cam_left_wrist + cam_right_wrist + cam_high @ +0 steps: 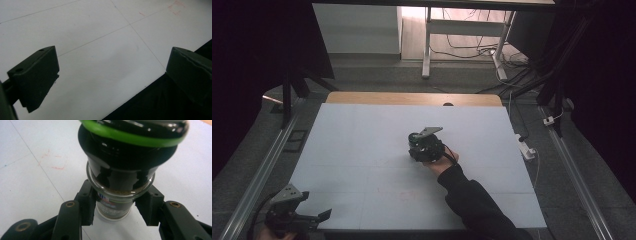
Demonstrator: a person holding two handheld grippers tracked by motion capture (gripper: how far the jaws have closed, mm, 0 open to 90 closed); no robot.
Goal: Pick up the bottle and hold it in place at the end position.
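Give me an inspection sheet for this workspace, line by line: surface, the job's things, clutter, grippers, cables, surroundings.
Surface: pale blue-grey tabletop with thin seam lines and faint red marks.
Job's things: glass jar with black, green-ringed grinder top, granules inside, standing on the table.
Clutter: nothing seen.
Grippers: right gripper shut on the jar's glass body; left gripper open over the table's near edge, holding nothing.
Cables: white power strip on the floor at right; loose cables under the far desk.
Surroundings: white-legged desk beyond; floor rails alongside.

Grinder (pixel 125 170) top cut off
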